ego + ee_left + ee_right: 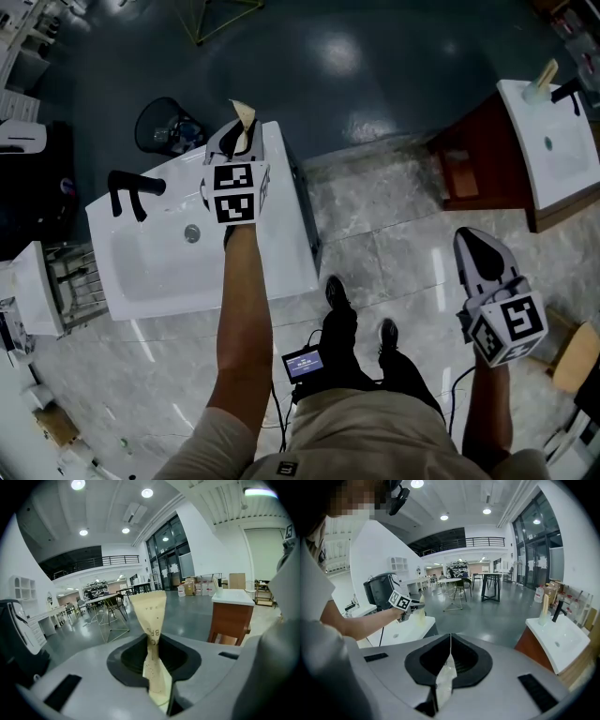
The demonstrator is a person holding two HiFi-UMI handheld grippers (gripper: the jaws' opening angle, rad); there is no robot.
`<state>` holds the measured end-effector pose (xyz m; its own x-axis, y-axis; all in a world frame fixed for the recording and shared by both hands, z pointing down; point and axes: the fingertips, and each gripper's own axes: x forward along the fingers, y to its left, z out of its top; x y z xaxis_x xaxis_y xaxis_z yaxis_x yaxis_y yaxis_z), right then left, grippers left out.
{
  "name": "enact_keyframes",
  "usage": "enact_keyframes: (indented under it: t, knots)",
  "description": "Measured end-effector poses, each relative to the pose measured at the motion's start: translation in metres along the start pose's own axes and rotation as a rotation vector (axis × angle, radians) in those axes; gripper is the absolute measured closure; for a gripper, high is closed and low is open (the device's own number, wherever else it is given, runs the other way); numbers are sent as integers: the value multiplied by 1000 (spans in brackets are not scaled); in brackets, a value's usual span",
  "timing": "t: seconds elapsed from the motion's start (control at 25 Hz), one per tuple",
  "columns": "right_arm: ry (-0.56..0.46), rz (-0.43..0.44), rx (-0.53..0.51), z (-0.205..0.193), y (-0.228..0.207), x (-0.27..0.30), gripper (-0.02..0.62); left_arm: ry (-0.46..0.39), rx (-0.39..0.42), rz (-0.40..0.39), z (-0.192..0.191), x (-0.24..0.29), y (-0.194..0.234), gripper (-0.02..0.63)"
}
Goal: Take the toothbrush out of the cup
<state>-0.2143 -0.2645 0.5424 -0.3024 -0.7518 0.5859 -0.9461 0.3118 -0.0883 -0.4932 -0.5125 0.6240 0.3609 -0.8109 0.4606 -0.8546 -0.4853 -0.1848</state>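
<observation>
Both jaws of the left gripper [156, 644] stand narrow, pinching the toothbrush in its flat beige paper sleeve [150, 609] low on its length, over the white ceramic basin [281, 267]. It looks light, and the sleeve is soft and crumples, so the stiff handle inside seems the better place to hold. Its long axis points to 12 o'clock. The right gripper [449, 641], at 4 o'clock, is closed.

Count: 2 hand-held grippers [239, 127] [472, 236], 2 wrapped toothbrushes [245, 116] [546, 73], 2 black faucets [131, 187] [567, 91], 1 cup [535, 92], 1 black bin [161, 127].

The toothbrush [151, 620] is showing cream wrapping with brown print; the white washbasin [169, 272] is bearing a black tap [131, 187].
</observation>
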Motion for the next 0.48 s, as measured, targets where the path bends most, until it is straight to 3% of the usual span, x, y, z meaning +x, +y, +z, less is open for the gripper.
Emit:
enact_keyframes:
  t: [0.12,0.48]
  knots:
    - [-5,-3,-1,0,-2,-5,589,-15,-7,1,4,-5,0,559]
    - [-22,3,-9,4,0,-15,589,-37,-48,-7,15,-23,4,569]
